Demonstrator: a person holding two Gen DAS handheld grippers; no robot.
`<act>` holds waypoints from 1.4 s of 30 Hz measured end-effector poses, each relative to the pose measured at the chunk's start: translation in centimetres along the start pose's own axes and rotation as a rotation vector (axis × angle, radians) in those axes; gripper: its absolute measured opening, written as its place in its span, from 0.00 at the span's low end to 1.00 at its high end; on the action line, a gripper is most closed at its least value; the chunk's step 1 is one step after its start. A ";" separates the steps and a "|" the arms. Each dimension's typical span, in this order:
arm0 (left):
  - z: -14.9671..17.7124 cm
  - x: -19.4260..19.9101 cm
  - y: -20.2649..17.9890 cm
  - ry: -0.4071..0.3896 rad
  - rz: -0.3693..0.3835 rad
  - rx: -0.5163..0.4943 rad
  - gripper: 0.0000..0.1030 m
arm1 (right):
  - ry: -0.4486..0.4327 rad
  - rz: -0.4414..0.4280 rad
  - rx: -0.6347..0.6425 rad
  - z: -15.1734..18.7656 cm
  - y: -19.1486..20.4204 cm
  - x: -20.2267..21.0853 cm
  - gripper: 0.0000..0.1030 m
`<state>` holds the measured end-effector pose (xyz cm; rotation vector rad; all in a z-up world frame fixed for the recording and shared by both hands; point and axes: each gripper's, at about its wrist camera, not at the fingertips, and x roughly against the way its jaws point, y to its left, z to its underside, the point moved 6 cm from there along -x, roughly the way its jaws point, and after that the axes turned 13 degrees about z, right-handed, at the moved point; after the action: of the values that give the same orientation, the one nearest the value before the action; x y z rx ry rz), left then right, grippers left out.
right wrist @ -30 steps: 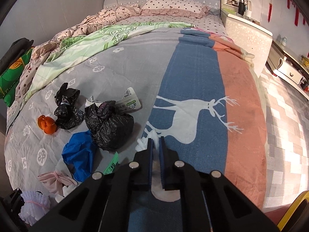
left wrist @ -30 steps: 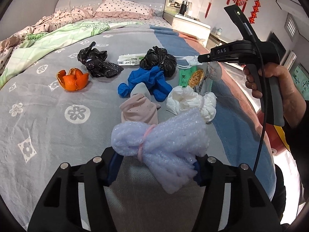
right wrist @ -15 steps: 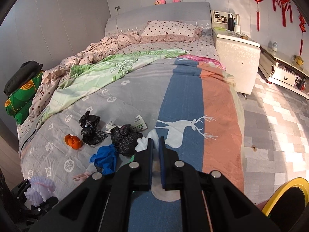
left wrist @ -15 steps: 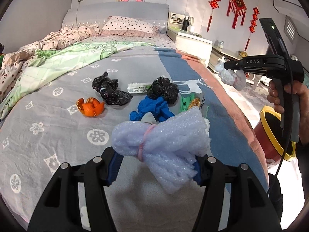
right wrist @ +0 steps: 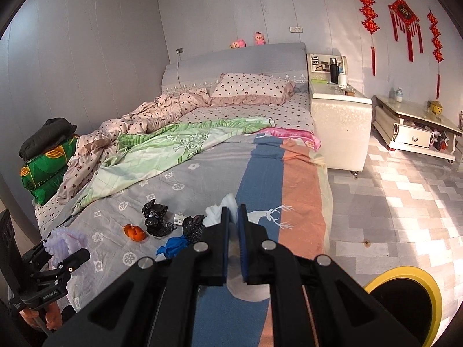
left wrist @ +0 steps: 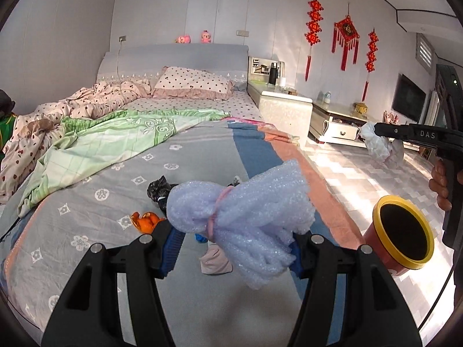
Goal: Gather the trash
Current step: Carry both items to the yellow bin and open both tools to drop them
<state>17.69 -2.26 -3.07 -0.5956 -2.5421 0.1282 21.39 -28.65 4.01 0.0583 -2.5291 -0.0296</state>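
Note:
My left gripper (left wrist: 231, 248) is shut on a pale foam-wrap bundle (left wrist: 246, 217) tied with a pink band, held above the bed's foot end. My right gripper (right wrist: 233, 222) is shut on a crumpled white tissue wad (right wrist: 228, 202); the left wrist view shows that wad (left wrist: 376, 144) hanging over the floor, above and behind the red bin with a yellow rim (left wrist: 402, 237). The bin shows at the lower right of the right wrist view (right wrist: 405, 297). On the bed lie orange peel (right wrist: 133, 232), two black bags (right wrist: 154, 221), a blue glove (right wrist: 173, 245) and a pinkish cloth (left wrist: 215, 261).
The bed's grey, blue and salmon cover (right wrist: 260, 173) has a green quilt (right wrist: 173, 144) and rumpled bedding further back. A white nightstand (right wrist: 341, 121) and a low TV cabinet (right wrist: 416, 127) stand on the tiled floor (right wrist: 390, 202) to the right.
Both grippers have lifted and pulled back from the bed with their loads. The right gripper has swung out over the floor, and the bin has come into view.

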 end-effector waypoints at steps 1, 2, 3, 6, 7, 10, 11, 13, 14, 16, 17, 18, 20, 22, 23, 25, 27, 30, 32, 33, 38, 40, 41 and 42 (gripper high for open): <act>-0.5 0.3 -0.5 -0.008 0.005 -0.005 0.55 | -0.013 0.003 -0.005 -0.2 -0.4 0.8 0.06; -1.0 0.5 -1.1 -0.016 0.012 -0.012 0.55 | -0.025 0.006 -0.011 -0.4 -0.8 1.6 0.06; -1.5 0.7 -1.7 -0.024 0.020 -0.019 0.55 | -0.036 0.009 -0.017 -0.5 -1.3 2.4 0.06; -3.0 1.4 -3.8 -0.049 0.040 -0.041 0.55 | -0.066 0.025 -0.035 -1.0 -2.8 4.5 0.06; -3.4 1.6 -4.5 -0.055 0.048 -0.047 0.55 | -0.075 0.031 -0.043 -1.2 -3.4 5.2 0.06; -4.5 1.7 -6.6 -0.066 0.071 -0.064 0.55 | -0.095 0.053 -0.067 -1.3 -5.2 7.0 0.06; -4.9 1.6 -7.4 -0.067 0.079 -0.069 0.55 | -0.101 0.062 -0.075 -1.3 -5.9 7.6 0.06; -5.5 1.4 -8.7 -0.070 0.095 -0.076 0.55 | -0.116 0.082 -0.090 -1.4 -7.4 8.7 0.06; -5.8 1.3 -9.4 -0.071 0.105 -0.081 0.55 | -0.123 0.092 -0.096 -1.4 -8.1 9.3 0.06; -6.4 0.9 -10.8 -0.070 0.124 -0.091 0.55 | -0.131 0.112 -0.114 -1.4 -9.5 10.3 0.06; -6.6 0.7 -11.5 -0.069 0.135 -0.096 0.55 | -0.134 0.124 -0.124 -1.4 -10.4 10.7 0.06; -6.8 0.4 -12.3 -0.067 0.144 -0.102 0.55 | -0.137 0.136 -0.134 -1.3 -11.2 11.2 0.06; -7.2 -0.2 -13.8 -0.060 0.162 -0.113 0.55 | -0.139 0.157 -0.151 -1.2 -12.8 11.7 0.06; -7.4 -1.0 -15.0 -0.052 0.180 -0.119 0.55 | -0.142 0.183 -0.166 -0.9 -14.4 12.3 0.06; -7.5 -1.4 -15.7 -0.049 0.189 -0.124 0.55 | -0.142 0.193 -0.174 -0.8 -15.1 12.6 0.06; -7.6 -2.2 -17.1 -0.041 0.205 -0.135 0.55 | -0.143 0.212 -0.190 -0.5 -16.5 13.0 0.06; -7.8 -3.2 -18.5 -0.032 0.222 -0.148 0.55 | -0.142 0.227 -0.207 -0.1 -17.9 13.3 0.06; -7.8 -4.6 -20.6 -0.014 0.250 -0.163 0.55 | -0.138 0.250 -0.233 0.6 -19.8 13.5 0.06; -7.8 -5.6 -22.2 -0.001 0.271 -0.176 0.55 | -0.130 0.261 -0.254 1.1 -21.1 13.5 0.06; -7.7 -6.1 -23.1 0.006 0.280 -0.184 0.55 | -0.126 0.267 -0.265 1.4 -21.9 13.5 0.06; -7.1 -9.1 -27.1 0.047 0.330 -0.214 0.56 | -0.104 0.301 -0.307 3.2 -24.9 12.9 0.06; -6.7 -10.6 -28.5 0.068 0.347 -0.224 0.56 | -0.089 0.311 -0.324 4.0 -25.9 12.4 0.06; -6.3 -11.3 -29.3 0.079 0.357 -0.230 0.56 | -0.079 0.313 -0.330 4.4 -26.3 12.1 0.06; -6.1 -12.0 -29.9 0.088 0.365 -0.237 0.56 | -0.069 0.317 -0.336 4.9 -26.8 11.7 0.06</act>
<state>18.41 -34.58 2.59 -1.1300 -2.3558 -0.0713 9.94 -55.97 5.82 -0.4829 -2.5366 -0.3321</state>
